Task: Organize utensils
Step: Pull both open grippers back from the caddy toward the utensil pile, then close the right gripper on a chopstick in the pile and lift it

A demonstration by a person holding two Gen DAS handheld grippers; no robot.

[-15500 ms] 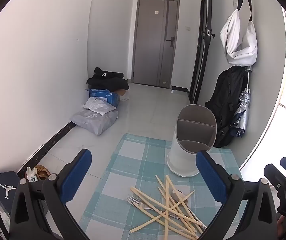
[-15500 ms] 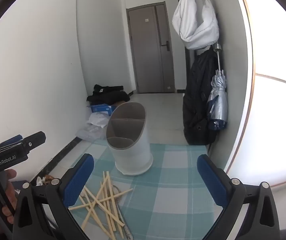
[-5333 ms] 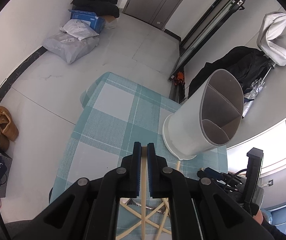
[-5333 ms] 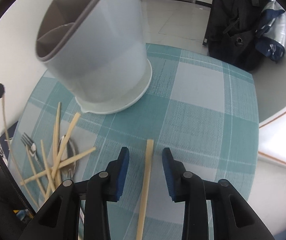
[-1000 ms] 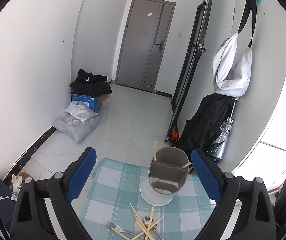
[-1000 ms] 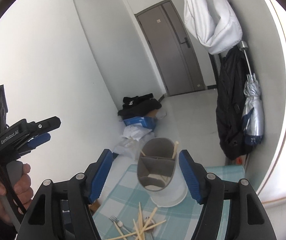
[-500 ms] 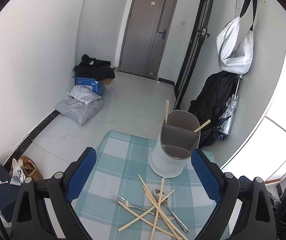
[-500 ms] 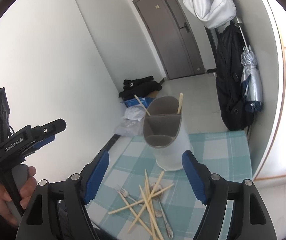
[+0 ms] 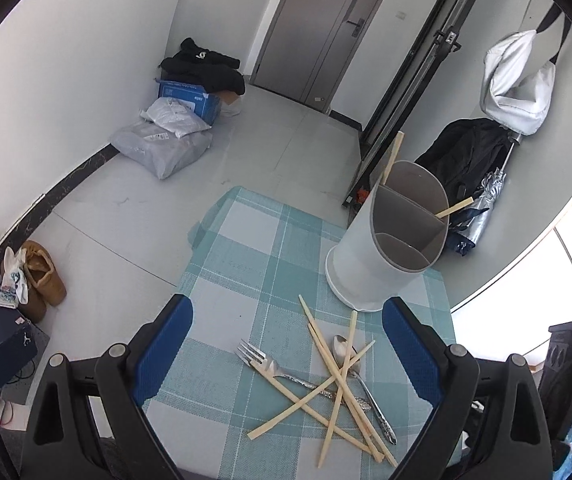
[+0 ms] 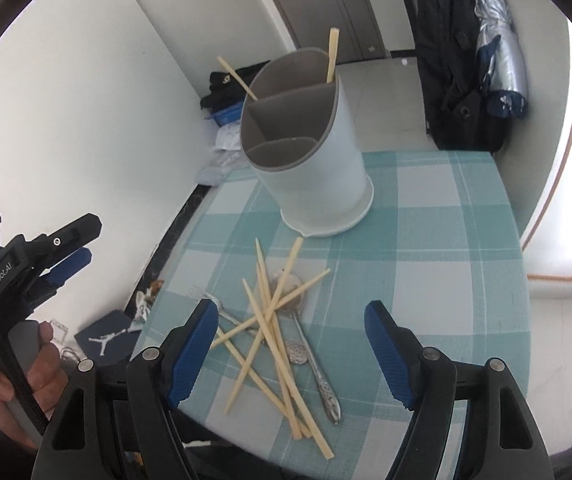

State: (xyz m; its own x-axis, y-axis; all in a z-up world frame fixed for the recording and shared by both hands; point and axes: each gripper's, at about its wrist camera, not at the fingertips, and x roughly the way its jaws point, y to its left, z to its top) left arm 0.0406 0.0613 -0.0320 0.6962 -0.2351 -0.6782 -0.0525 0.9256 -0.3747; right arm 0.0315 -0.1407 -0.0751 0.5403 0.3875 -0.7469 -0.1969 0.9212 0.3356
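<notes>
While both grippers hung over the small table, nothing lay between the fingers of either one. The left gripper (image 9: 286,344) had its blue pads spread wide apart and empty, pointing down at the teal checked tablecloth (image 9: 245,248), and the right gripper (image 10: 290,344) likewise stood wide apart with nothing in it. The white utensil holder (image 9: 370,268) stood upright toward the far side of the cloth, its grey interior split by dividers into compartments. Two chopsticks already stood in its far section: one chopstick (image 9: 393,156) leaned out over the far left of the rim, and a second chopstick (image 9: 454,207) poked out at the right of the rim. From the right wrist view the same holder (image 10: 318,184) showed those two sticks leaning apart from each other at the back. On the cloth, just in front of the holder, lay a loose pile of chopsticks (image 9: 338,380) crossing one another, with a metal fork (image 9: 257,360) under them, its tines toward the left, and a metal spoon (image 9: 344,350) whose bowl lay toward the holder and whose patterned handle ran toward the near edge. In the right wrist view the person's left hand (image 10: 25,376) gripped the handle of the left gripper at the left edge, off the table.
</notes>
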